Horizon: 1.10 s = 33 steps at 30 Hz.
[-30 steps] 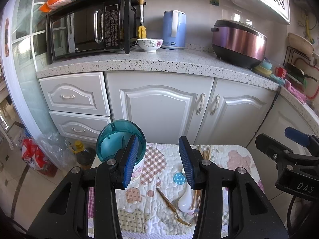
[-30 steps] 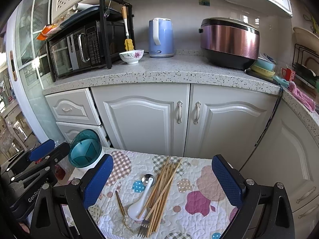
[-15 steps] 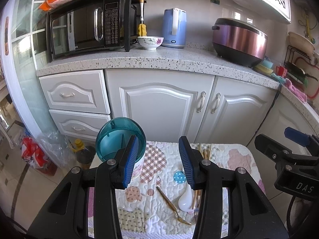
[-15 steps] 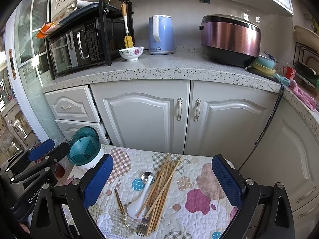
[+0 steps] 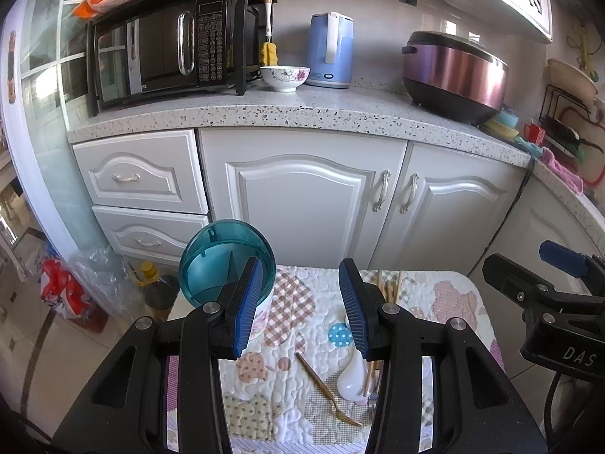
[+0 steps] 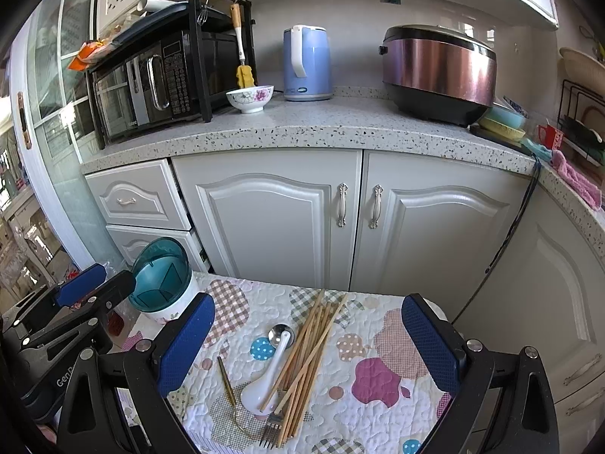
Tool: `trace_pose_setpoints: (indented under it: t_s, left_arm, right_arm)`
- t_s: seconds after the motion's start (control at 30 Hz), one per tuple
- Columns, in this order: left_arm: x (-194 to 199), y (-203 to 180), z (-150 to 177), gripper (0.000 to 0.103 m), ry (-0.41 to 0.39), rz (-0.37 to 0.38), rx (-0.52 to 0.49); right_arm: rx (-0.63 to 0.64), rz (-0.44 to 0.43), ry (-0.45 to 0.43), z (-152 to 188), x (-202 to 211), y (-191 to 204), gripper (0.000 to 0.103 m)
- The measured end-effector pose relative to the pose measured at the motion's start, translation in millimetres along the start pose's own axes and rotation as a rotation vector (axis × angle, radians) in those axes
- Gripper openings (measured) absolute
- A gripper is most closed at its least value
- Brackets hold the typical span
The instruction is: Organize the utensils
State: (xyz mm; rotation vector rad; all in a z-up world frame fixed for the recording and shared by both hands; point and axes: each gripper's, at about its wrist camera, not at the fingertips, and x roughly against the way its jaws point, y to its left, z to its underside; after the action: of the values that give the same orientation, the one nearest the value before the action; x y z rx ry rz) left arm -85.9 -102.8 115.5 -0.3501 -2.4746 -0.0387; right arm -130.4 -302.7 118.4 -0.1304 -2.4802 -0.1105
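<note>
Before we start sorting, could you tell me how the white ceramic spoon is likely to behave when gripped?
The white ceramic spoon looks glazed, so probably slippery and chip-prone. Chopsticks lie across it, so lifting it may scatter them. Its rounded bowl could rock on the quilted cloth.

Home kitchen: microwave [image 6: 151, 83], kettle [image 6: 307, 63], rice cooker [image 6: 438, 72] on speckled counter [image 6: 321, 128], white cabinets

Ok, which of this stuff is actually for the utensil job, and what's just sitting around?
For the job: chopsticks, white spoon, metal spoon, silver fork, gold fork, teal utensil holder.

Lying about: microwave, kettle, rice cooker, floral bowl.
</note>
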Motion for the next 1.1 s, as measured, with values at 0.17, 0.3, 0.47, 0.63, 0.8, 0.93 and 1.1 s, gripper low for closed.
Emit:
trace_pose_setpoints:
  t_s: [0.17, 0.3, 0.47, 0.63, 0.8, 0.93, 1.1]
  left_arm:
    - [0.0, -0.6, 0.7, 0.042, 0.001, -0.001, 0.0]
    - [-0.2, -0.8, 0.2, 0.042, 0.001, -0.001, 0.0]
    - [-0.4, -1.1, 0.2, 0.042, 0.001, 0.003, -0.002]
    - [-0.8, -2.0, 0.0, 0.042, 0.005, 0.005, -0.006]
    - [-1.6, -2.7, 0.0, 0.042, 0.007, 0.007, -0.008]
    - [-1.8, -2.8, 0.0, 0.042, 0.008, 0.007, -0.008]
    - [-3.3, -2.5, 0.8, 0.042, 0.013, 0.007, -0.007]
  right_arm:
    - [-0.002, 0.0, 0.006, 1.3, -0.8, -0.9, 0.098]
    - [0.001, 0.0, 0.004, 1.5, -1.0, -0.8, 0.098]
    - [0.002, -0.001, 0.009, 1.9, -2.1, -0.1, 0.098]
    - [0.008, 0.0, 0.017, 1.5, -3.5, 1.0, 0.098]
    - [0.015, -0.003, 0.018, 0.2, -3.6, 1.7, 0.098]
    - [0.018, -0.004, 0.022, -0.2, -4.7, 2.2, 0.098]
    - [0.017, -0.004, 0.032, 1.2, -7.4, 2.2, 0.098]
